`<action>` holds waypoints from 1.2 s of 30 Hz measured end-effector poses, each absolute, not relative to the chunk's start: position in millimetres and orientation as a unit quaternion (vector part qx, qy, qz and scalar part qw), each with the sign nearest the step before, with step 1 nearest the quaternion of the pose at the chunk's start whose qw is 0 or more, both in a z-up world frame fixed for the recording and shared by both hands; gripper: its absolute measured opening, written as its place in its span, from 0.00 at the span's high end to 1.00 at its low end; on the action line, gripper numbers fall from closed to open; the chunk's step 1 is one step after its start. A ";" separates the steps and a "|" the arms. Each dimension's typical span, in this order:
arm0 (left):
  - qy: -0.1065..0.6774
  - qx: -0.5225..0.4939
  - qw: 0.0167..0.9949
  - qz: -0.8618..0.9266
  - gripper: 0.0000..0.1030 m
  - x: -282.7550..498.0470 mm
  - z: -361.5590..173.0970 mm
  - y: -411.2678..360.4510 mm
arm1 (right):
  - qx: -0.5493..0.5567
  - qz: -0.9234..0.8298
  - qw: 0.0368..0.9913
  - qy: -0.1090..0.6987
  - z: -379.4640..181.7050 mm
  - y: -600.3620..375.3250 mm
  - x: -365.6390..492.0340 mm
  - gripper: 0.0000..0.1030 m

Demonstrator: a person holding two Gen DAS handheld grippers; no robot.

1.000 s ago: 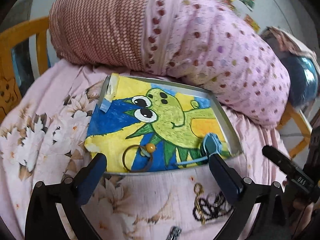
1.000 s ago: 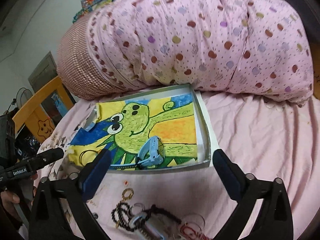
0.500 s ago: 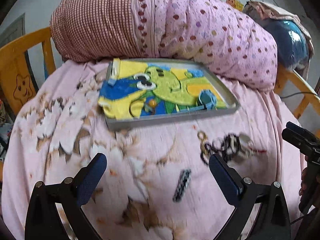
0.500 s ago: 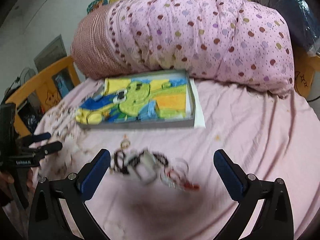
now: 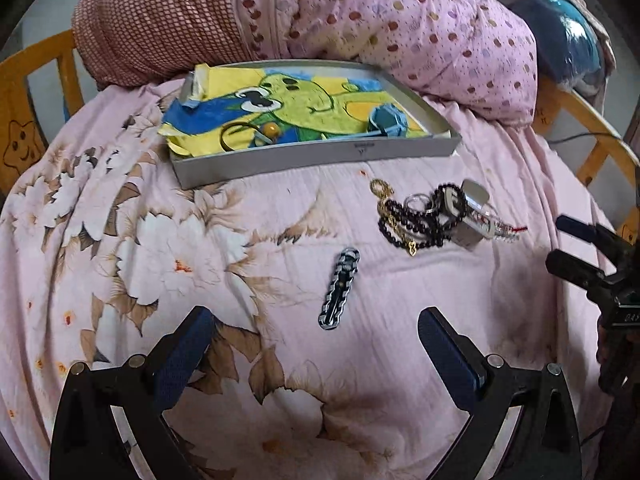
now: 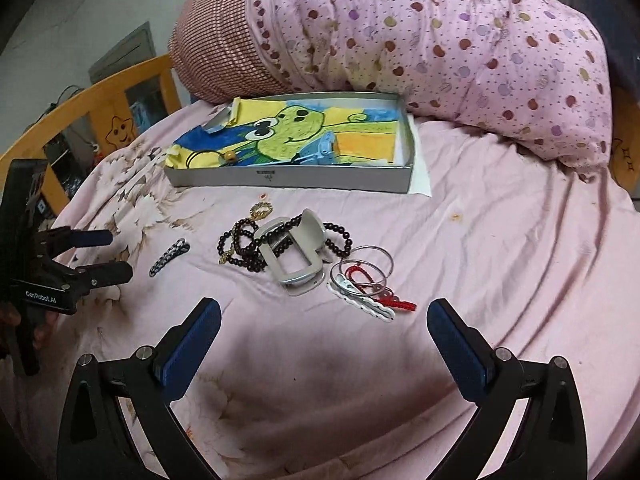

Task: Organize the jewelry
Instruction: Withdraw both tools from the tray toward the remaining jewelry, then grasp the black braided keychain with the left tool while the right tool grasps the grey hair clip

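Left wrist view: the left gripper (image 5: 314, 344) hangs over a pink floral sheet (image 5: 120, 240) with its jaws spread wide and nothing between them. Just ahead of it lies a black-and-silver chain bracelet (image 5: 340, 288), alone on the sheet. Farther on and to the right sits a tangle of jewelry (image 5: 432, 216): dark beads, a gold chain, clear rings and a grey case. Beyond it a shallow grey tray (image 5: 316, 156) rests against a dotted quilt (image 5: 400, 28). The tray is lined with a cartoon drawing and holds a thin bangle (image 5: 234, 136), an orange bead and a blue watch (image 5: 386, 120). The right gripper (image 5: 580, 248) shows at the right edge, also parted and empty.

Right wrist view: the right gripper (image 6: 322, 344) is wide open, holding nothing, above bare sheet. Ahead lie the beads (image 6: 244, 244), a grey watch case (image 6: 292, 256), silver rings (image 6: 362, 268), a white clip and a red cord (image 6: 394, 302), all touching or overlapping. The bracelet (image 6: 168, 262) lies apart to the left, near the left gripper (image 6: 100, 254). The tray (image 6: 288, 178) sits behind.
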State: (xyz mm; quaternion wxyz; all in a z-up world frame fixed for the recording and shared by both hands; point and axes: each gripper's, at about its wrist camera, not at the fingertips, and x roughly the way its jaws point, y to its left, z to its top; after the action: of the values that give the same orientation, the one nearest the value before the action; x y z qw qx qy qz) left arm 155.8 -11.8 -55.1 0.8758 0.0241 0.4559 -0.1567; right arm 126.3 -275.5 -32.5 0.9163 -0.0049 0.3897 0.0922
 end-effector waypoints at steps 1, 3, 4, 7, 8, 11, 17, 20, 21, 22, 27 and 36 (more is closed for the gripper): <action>0.457 0.029 0.875 -0.156 0.00 156.5 -57.0 -12.7 | -0.010 0.098 0.916 0.388 -33.8 -274.1 128.0 0.02; 0.458 0.037 0.873 -0.161 0.00 158.8 -60.8 -15.5 | -0.024 0.108 0.917 0.382 -35.3 -269.3 130.8 0.02; 0.458 0.040 0.873 -0.165 0.00 160.0 -62.3 -16.4 | -0.030 0.112 0.918 0.380 -35.8 -267.3 132.8 0.02; 0.456 0.051 0.872 -0.174 0.00 163.3 -65.9 -20.1 | -0.035 0.121 0.919 0.374 -38.4 -265.8 139.0 0.02; 0.455 0.053 0.872 -0.175 0.00 164.4 -66.9 -21.1 | -0.034 0.123 0.919 0.373 -40.1 -267.0 142.2 0.02; 0.450 0.053 0.873 -0.178 0.04 167.5 -68.8 -23.0 | -0.029 0.126 0.920 0.371 -43.6 -270.7 149.3 0.07; 0.459 0.047 0.866 -0.192 0.43 175.6 -77.6 -29.0 | -0.040 0.145 0.917 0.370 -50.5 -263.7 161.4 0.32; 0.459 0.052 0.864 -0.201 0.53 177.0 -80.7 -34.2 | -0.047 0.156 0.913 0.373 -54.3 -256.4 165.8 0.36; 0.458 0.053 0.864 -0.203 0.54 177.6 -80.8 -35.0 | -0.051 0.158 0.913 0.374 -55.4 -254.0 167.4 0.36; 0.459 0.052 0.863 -0.204 0.57 178.4 -80.9 -35.4 | -0.052 0.160 0.912 0.374 -56.3 -252.7 168.7 0.36; 0.460 0.047 0.862 -0.206 0.66 183.5 -81.8 -36.4 | -0.061 0.167 0.906 0.383 -62.8 -245.7 176.4 0.47; 0.462 0.045 0.861 -0.207 0.86 184.6 -82.9 -40.8 | -0.082 0.163 0.902 0.391 -68.3 -237.0 179.5 0.62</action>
State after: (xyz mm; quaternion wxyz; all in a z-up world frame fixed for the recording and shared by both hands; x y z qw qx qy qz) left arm 184.6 -40.8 -82.9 0.8614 0.0446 0.4616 -0.2070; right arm 179.5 -237.0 -68.3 0.9022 -0.0821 0.3908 0.1632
